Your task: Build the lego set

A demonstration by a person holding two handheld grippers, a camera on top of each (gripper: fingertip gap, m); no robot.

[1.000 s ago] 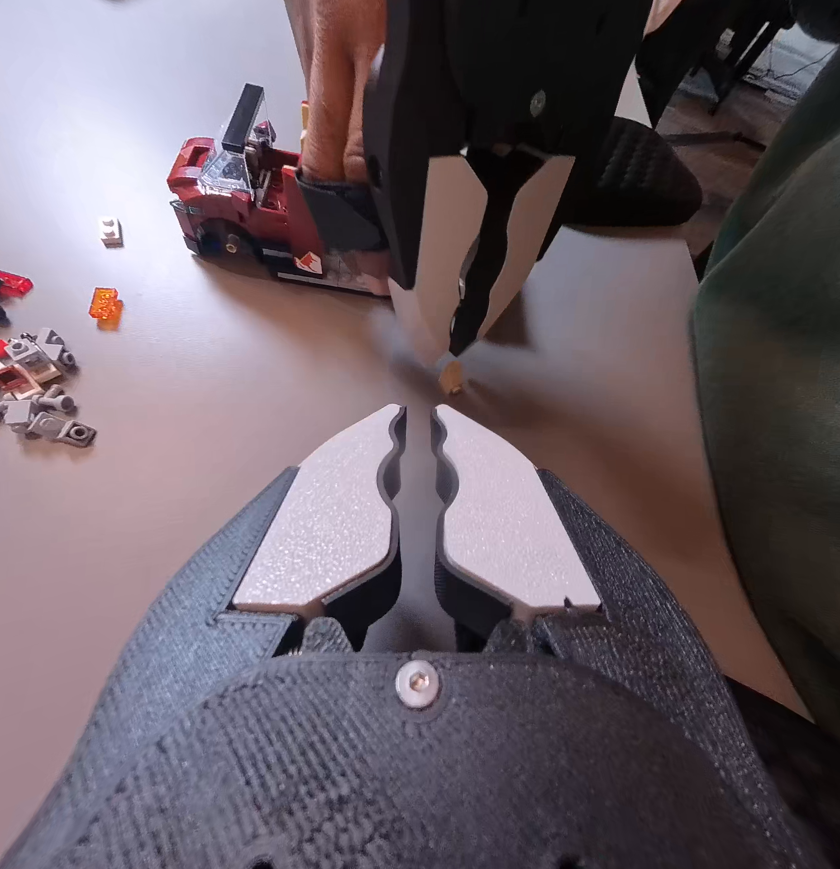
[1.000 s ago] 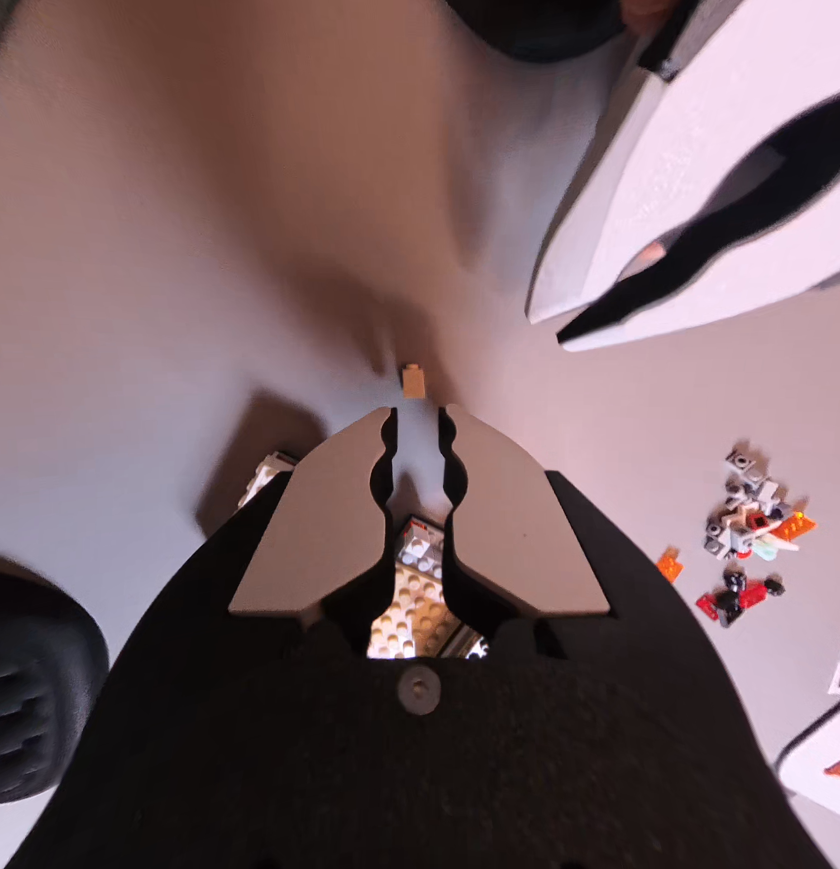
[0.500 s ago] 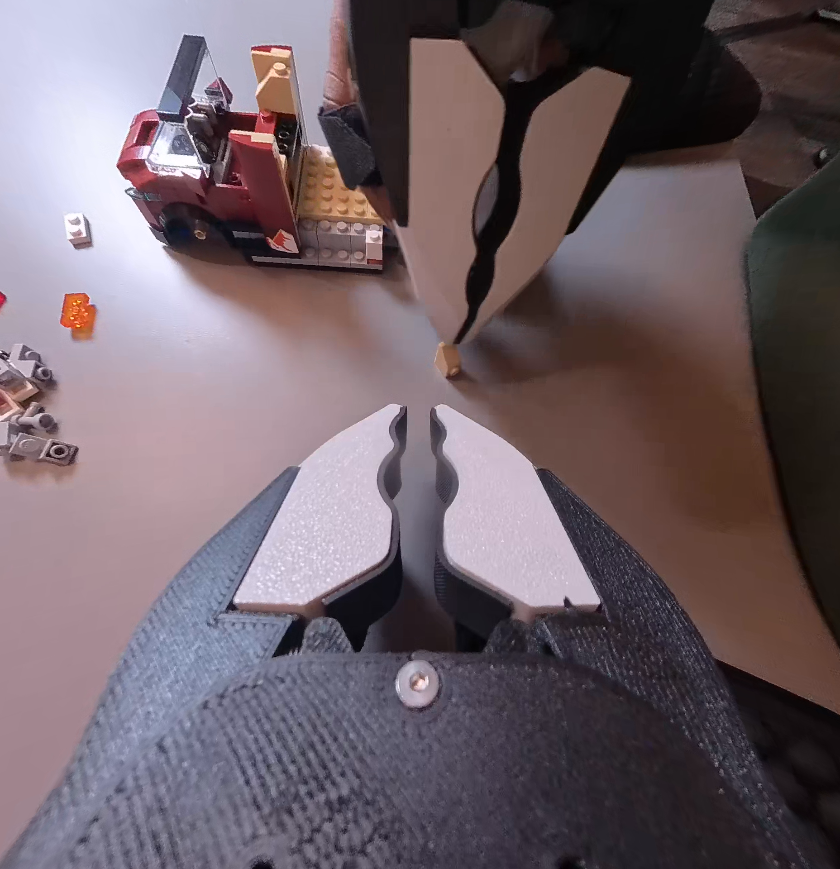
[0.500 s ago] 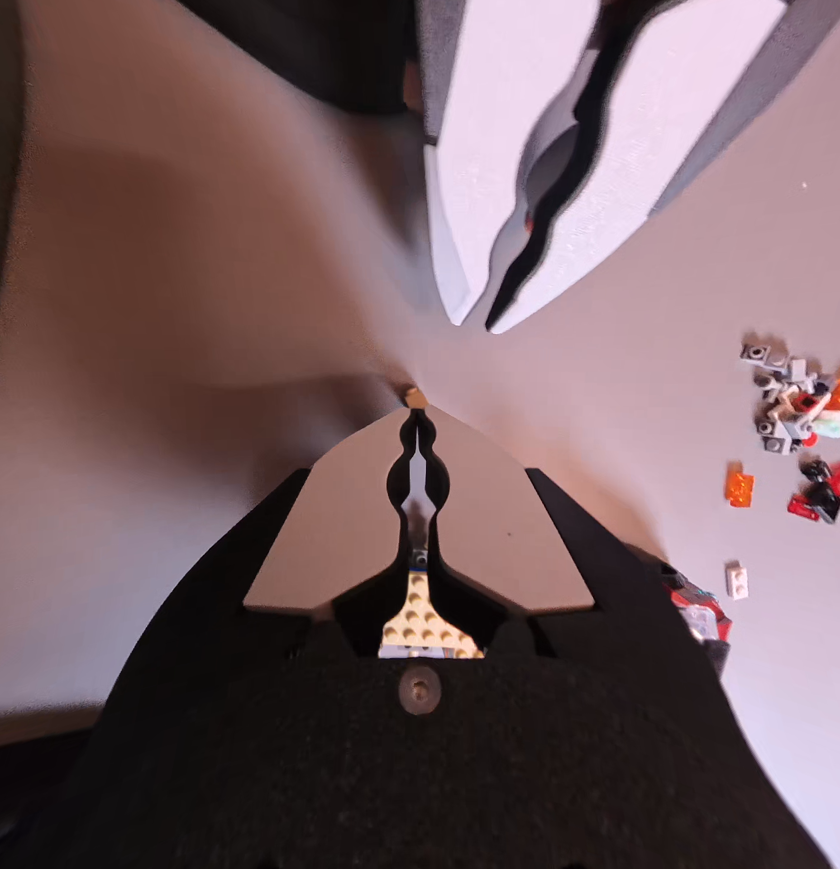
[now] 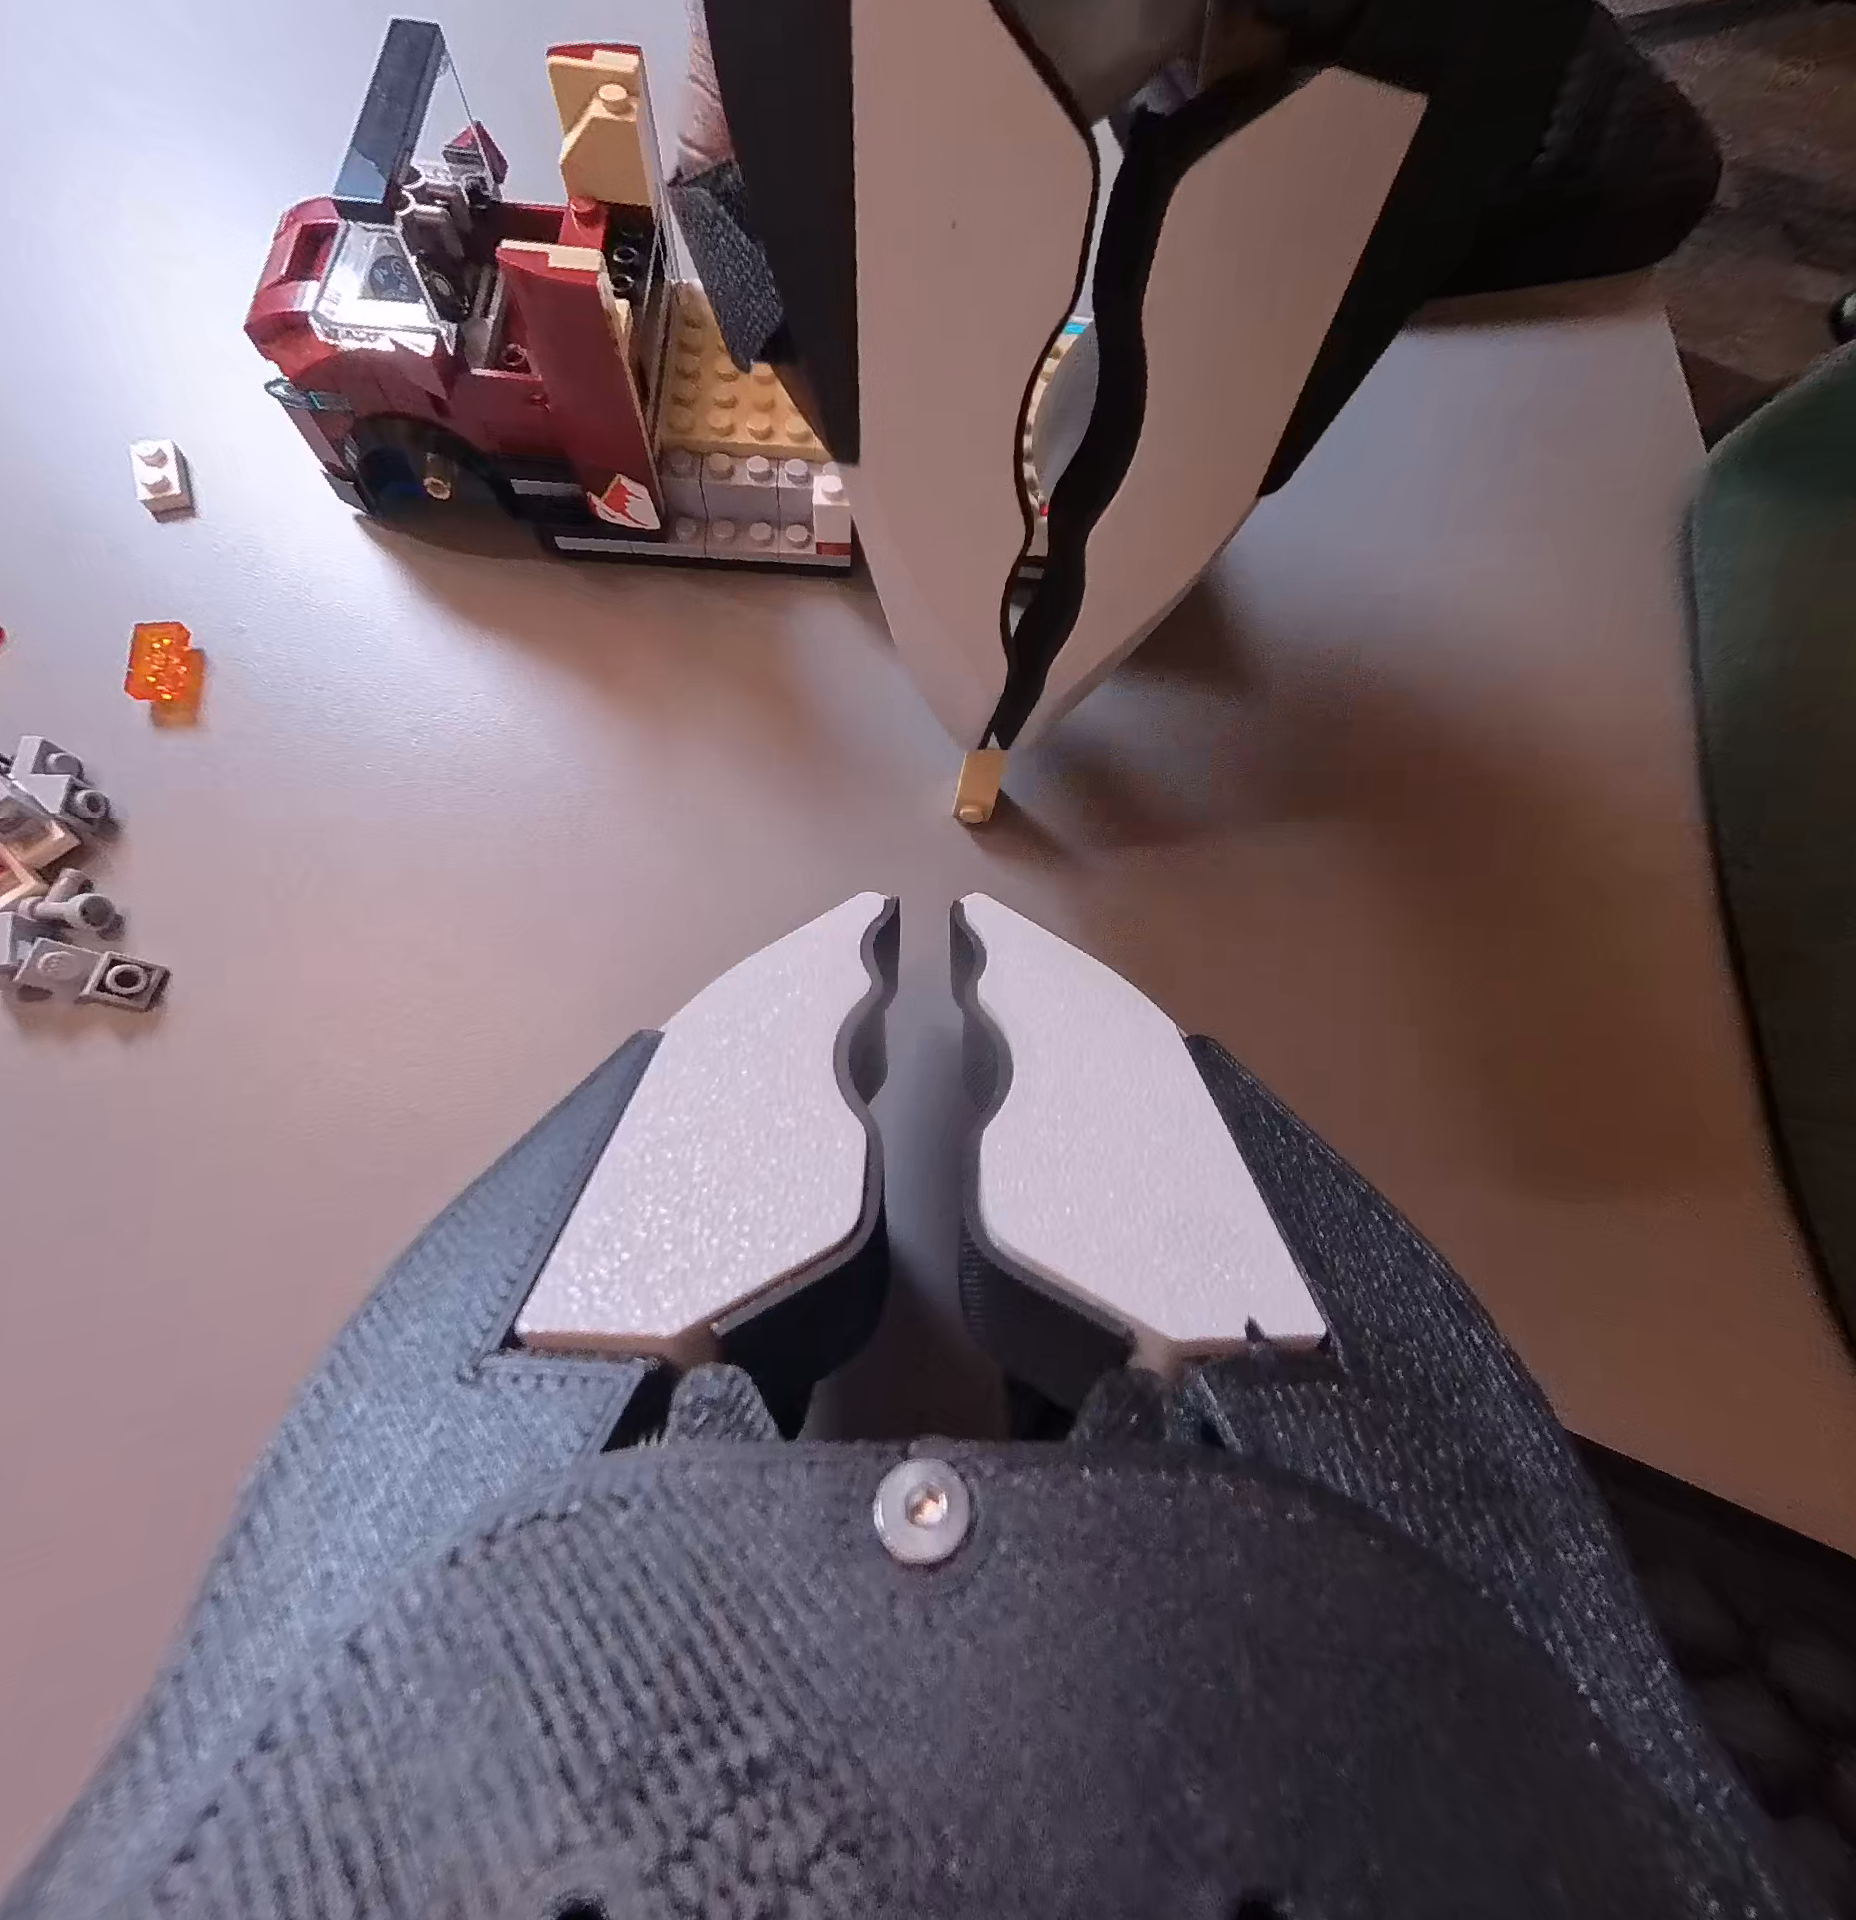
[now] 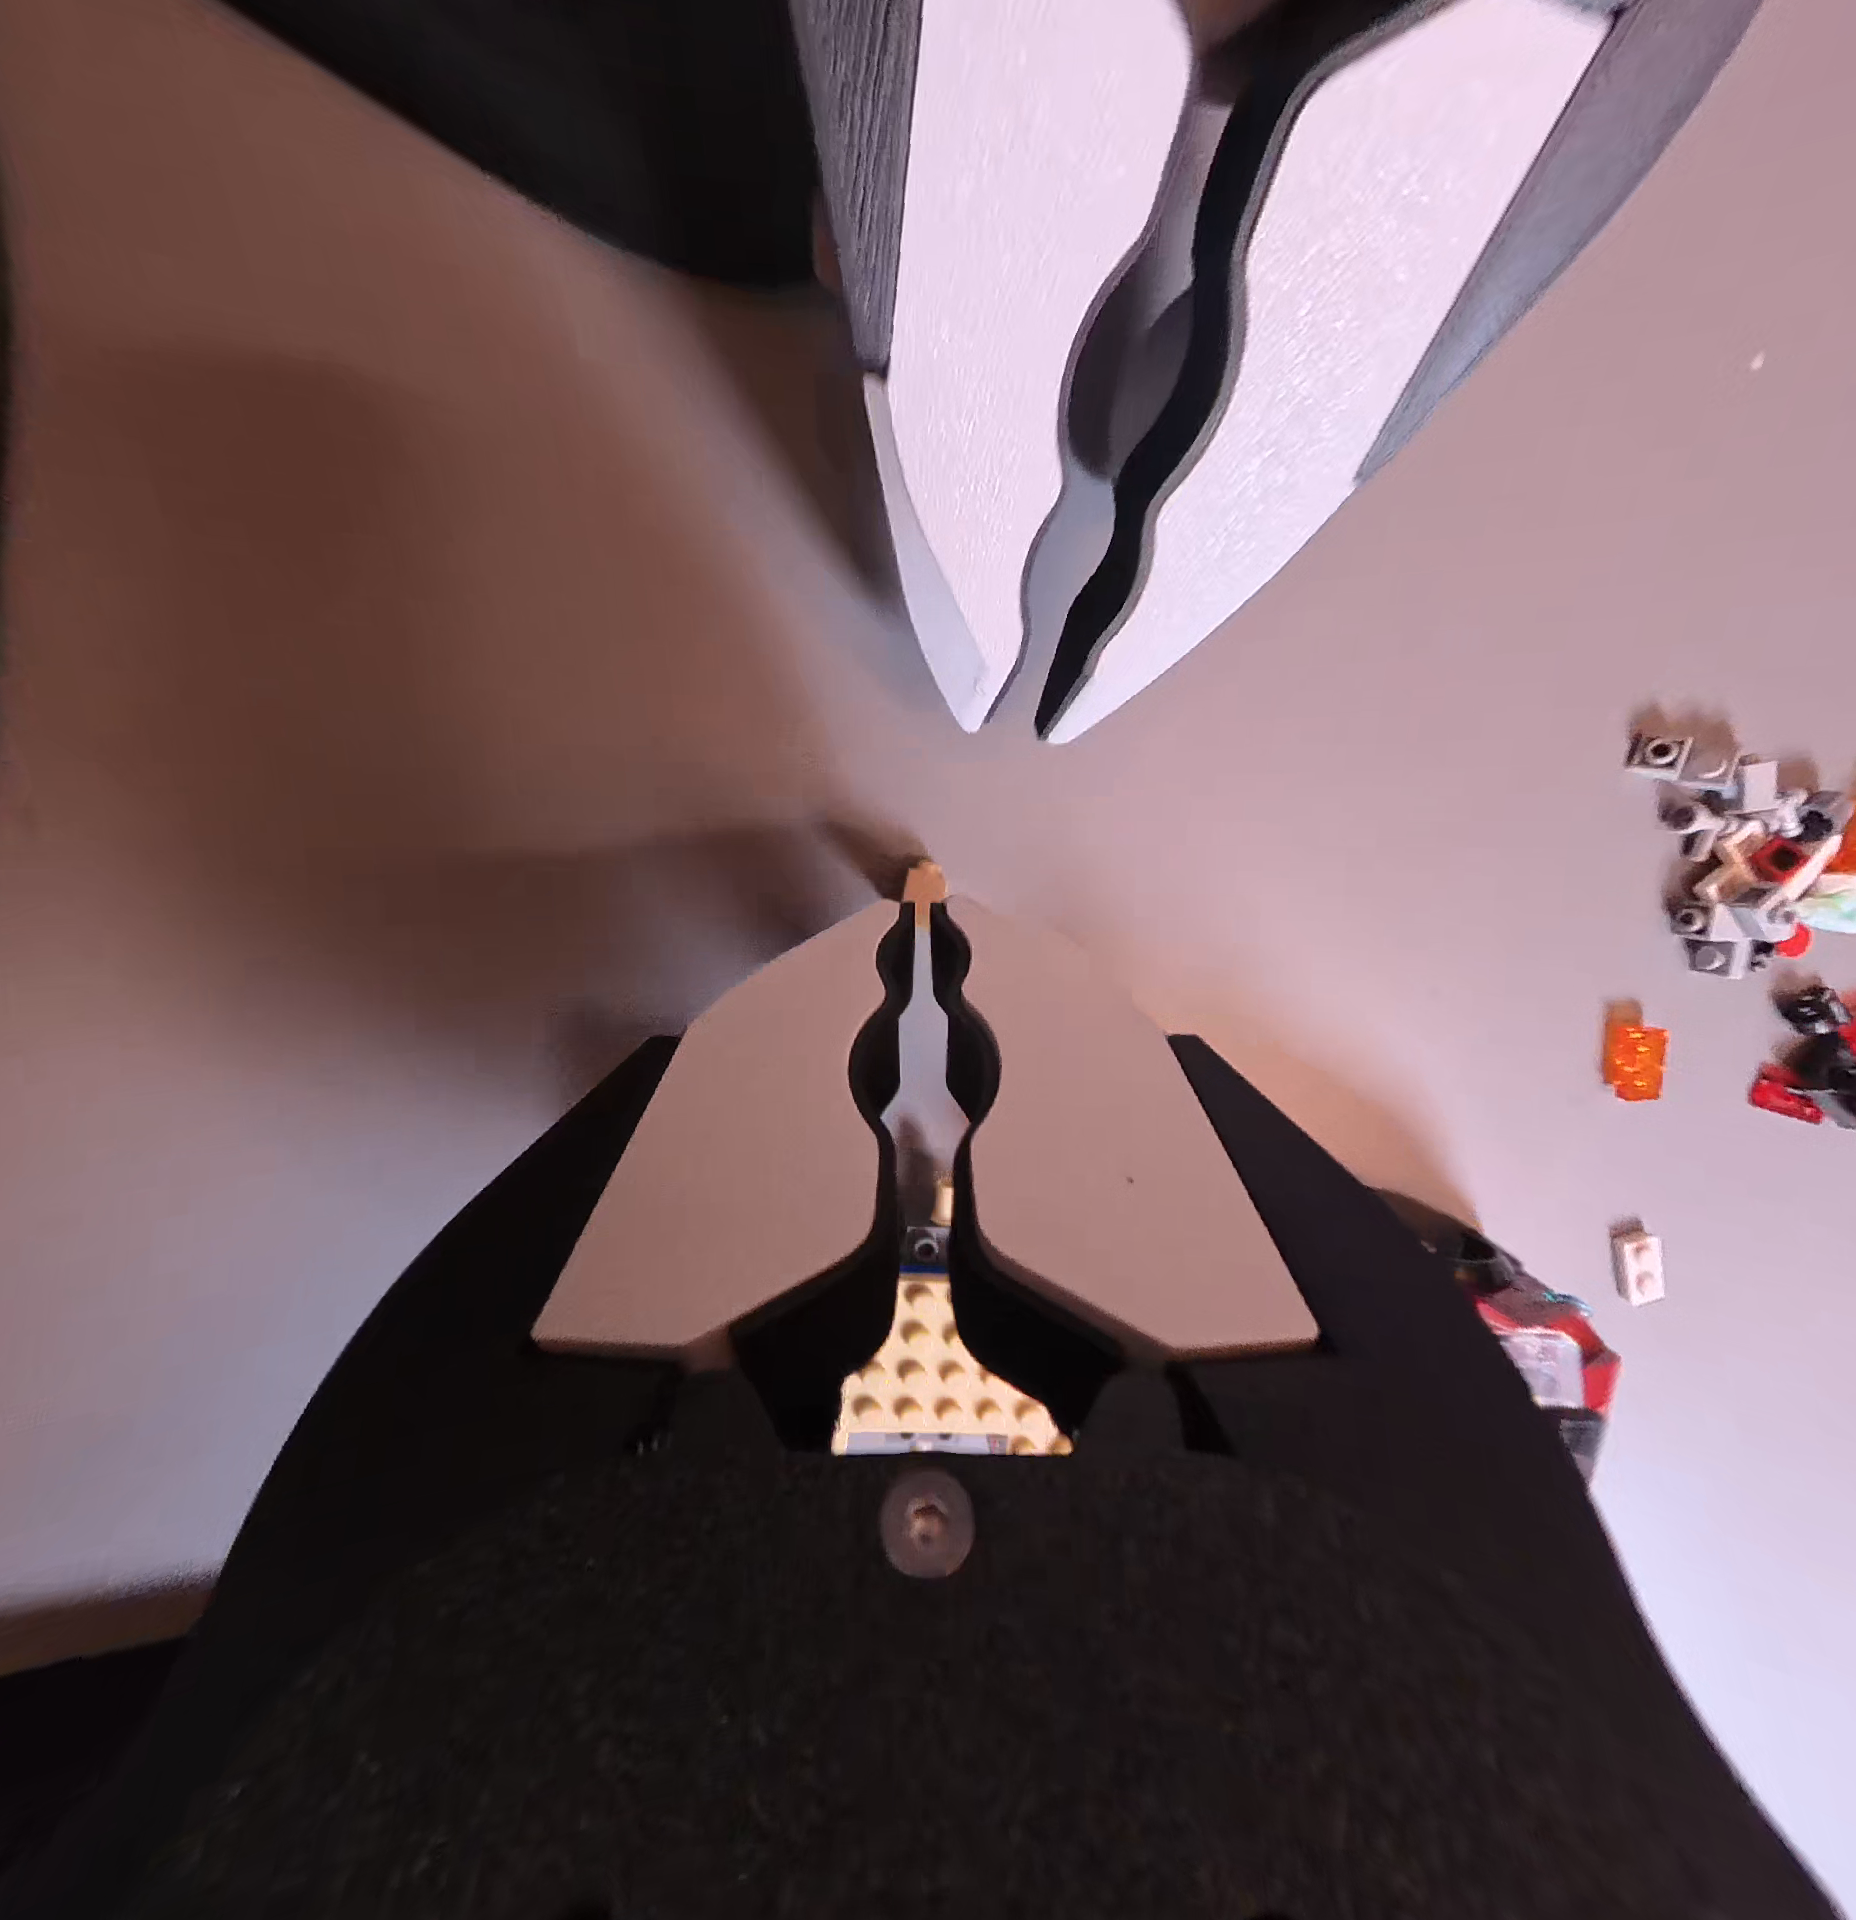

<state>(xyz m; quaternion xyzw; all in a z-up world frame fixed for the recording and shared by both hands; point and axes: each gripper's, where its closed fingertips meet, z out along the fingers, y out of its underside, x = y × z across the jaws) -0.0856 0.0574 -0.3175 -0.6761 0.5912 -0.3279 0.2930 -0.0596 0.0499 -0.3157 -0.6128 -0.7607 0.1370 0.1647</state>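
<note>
The tan piece [image 5: 978,792] sits at the middle of the table [image 5: 488,1039], pinched at its top end by the tips of the right gripper [image 5: 997,740], whose jaws are clenched on it and point steeply down; in the right wrist view the same piece [image 6: 923,886] pokes out just past those closed tips [image 6: 922,914]. The left gripper [image 5: 925,914] hangs at 6 o'clock of the piece, near but not touching, its jaws released with a narrow gap and nothing between them. At 10 o'clock of the piece stands the dark red truck [image 5: 467,353] with tan studded plates at its rear, partly behind the right gripper. A white brick [image 5: 161,476] lies at 9 o'clock of the truck, an orange brick [image 5: 163,665] at 7 o'clock of it, and a heap of grey and red bits [image 5: 46,883] at the table's far 9 o'clock edge
</note>
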